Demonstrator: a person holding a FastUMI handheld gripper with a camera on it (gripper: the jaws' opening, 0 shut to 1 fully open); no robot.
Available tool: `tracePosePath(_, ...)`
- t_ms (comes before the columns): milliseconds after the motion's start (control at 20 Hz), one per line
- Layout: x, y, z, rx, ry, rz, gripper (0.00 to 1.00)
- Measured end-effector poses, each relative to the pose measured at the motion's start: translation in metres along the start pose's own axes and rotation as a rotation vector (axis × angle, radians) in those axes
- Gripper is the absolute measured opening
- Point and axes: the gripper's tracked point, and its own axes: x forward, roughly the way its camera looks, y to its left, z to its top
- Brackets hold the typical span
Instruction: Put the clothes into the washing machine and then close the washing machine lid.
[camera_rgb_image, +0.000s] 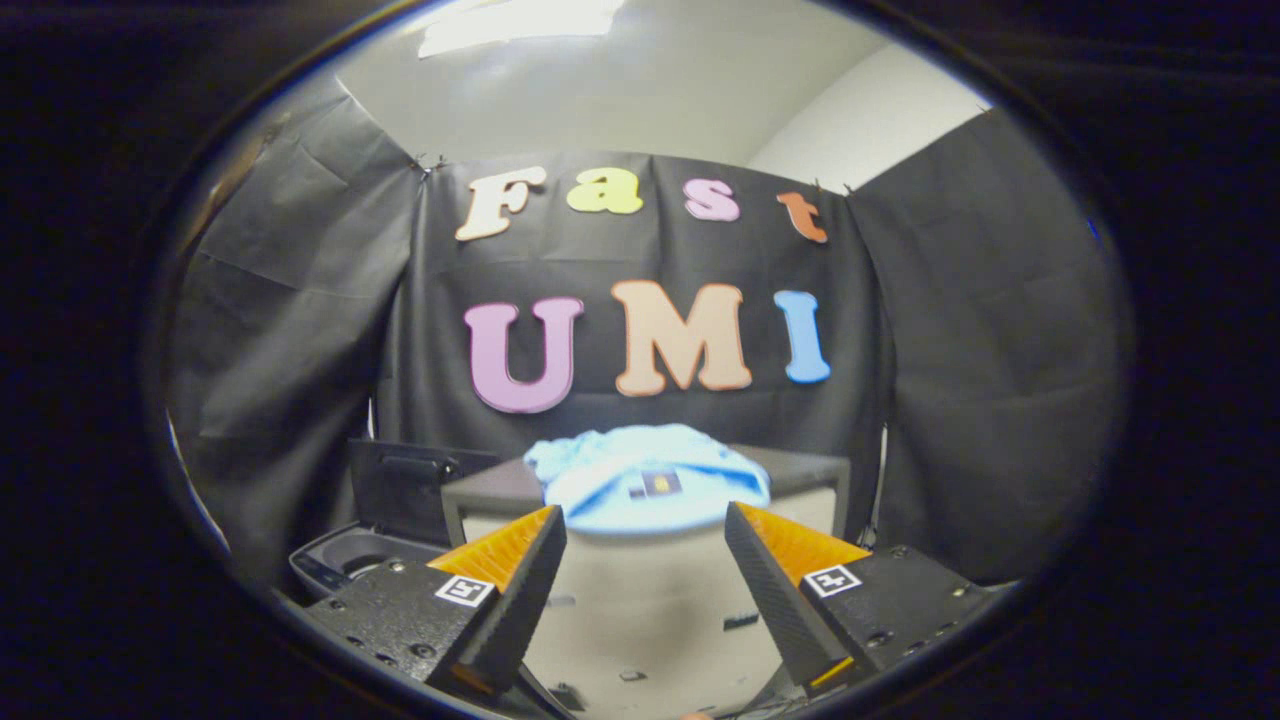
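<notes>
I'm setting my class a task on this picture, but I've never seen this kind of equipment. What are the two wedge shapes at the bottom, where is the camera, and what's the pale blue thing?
The camera rides on a hand-held gripper and looks forward along its two fingers, the wedges you see. They stand open, holding nothing. Beyond them a light blue garment lies bunched on top of a box-like stand. Beside the stand, lower down, is the washing machine with its lid raised. Black cloth forms the booth wall behind.
</notes>
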Motion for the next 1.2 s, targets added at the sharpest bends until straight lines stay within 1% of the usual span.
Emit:
tracePosePath(100, 0.034, 0.016, 0.007, -0.008, 0.050, 0.027, 0.97)
tracePosePath(200, 0.068, 0.028, 0.002, -0.009, 0.125, 0.044, 0.98)
tracePosePath(250, 0.085, 0.029, 0.000, -0.030, 0.154, 0.039, 0.98)
tracePosePath(400, 0.129, 0.007, -0.026, -0.094, 0.309, -0.053, 0.99)
tracePosePath(500, 0.152, -0.006, -0.046, -0.120, 0.382, -0.086, 0.99)
tracePosePath(600, 0.164, -0.018, -0.065, -0.153, 0.453, -0.116, 0.99)
tracePosePath(650, 0.167, -0.019, -0.075, -0.159, 0.491, -0.110, 0.98)
tracePosePath(700, 0.172, -0.016, -0.072, -0.113, 0.476, -0.104, 0.97)
tracePosePath(800, 0.170, -0.014, -0.083, 0.009, 0.517, -0.128, 0.96)
tracePosePath(850, 0.175, -0.014, -0.079, 0.030, 0.477, -0.137, 0.97)
tracePosePath(900, 0.175, -0.012, -0.079, 0.002, 0.487, -0.124, 0.97)
tracePosePath(950, 0.175, -0.005, -0.081, -0.012, 0.477, -0.105, 0.87)
tracePosePath(1100, 0.178, 0.013, -0.082, 0.014, 0.471, -0.045, 0.54)
tracePosePath(1200, 0.178, 0.019, -0.084, 0.018, 0.488, -0.049, 0.32)
